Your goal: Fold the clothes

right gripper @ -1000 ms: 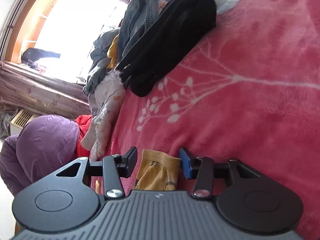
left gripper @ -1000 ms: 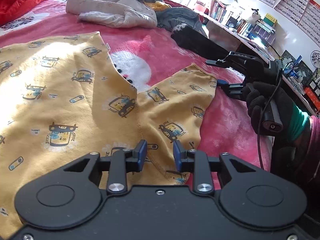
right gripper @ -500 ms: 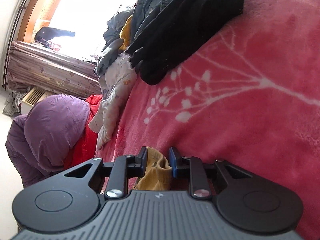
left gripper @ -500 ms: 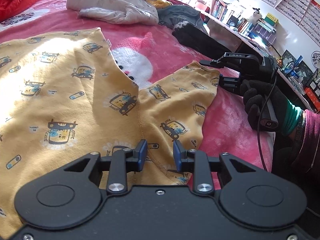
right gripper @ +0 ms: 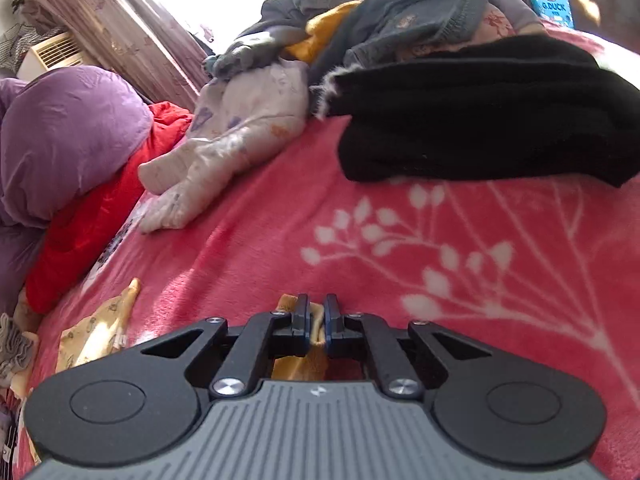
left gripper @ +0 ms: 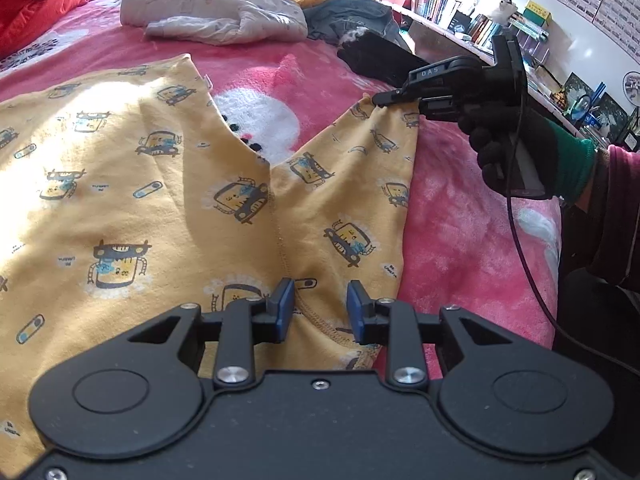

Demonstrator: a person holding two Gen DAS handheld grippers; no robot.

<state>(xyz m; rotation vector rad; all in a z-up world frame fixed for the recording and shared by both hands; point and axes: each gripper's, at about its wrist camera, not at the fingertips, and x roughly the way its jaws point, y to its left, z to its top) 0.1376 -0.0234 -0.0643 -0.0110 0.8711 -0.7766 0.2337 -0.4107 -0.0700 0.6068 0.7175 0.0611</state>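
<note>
1. Left wrist view: left gripper (left gripper: 320,304) sits at 6 o'clock of the frame, jaws at a narrow gap straddling the stitched hem of the yellow garment (left gripper: 160,208). I can't tell if the pads press the cloth or just bracket it; a fold of hem lies between them.
2. Same view: garment lies spread flat on the red blanket (left gripper: 460,232), body running off to 9 o'clock, one sleeve or leg panel running from the left jaws up toward 1 o'clock.
3. Same view: right gripper (left gripper: 380,100) is at 1–2 o'clock, carried by a black-gloved hand (left gripper: 516,148), tips pinched on the far cuff of that panel, cuff lifted slightly off the blanket. Its jaws have just been closing, with the cuff between them.
4. Key relation: the panel's long axis runs from 6 to 1 o'clock, one gripper at each end. Right hand is the one on the free end, so my read is the fold swings that cuff over toward 9–10 o'clock onto the body.
5. Right wrist view: right gripper (right gripper: 316,320) at 6 o'clock, clamped nearly closed on a bunch of yellow fabric. Another yellow corner shows at 8 o'clock.
6. Same view: black knit (right gripper: 472,116) at 1 o'clock and clothes pile (right gripper: 320,20) at 12 are well apart from the grip.
</note>
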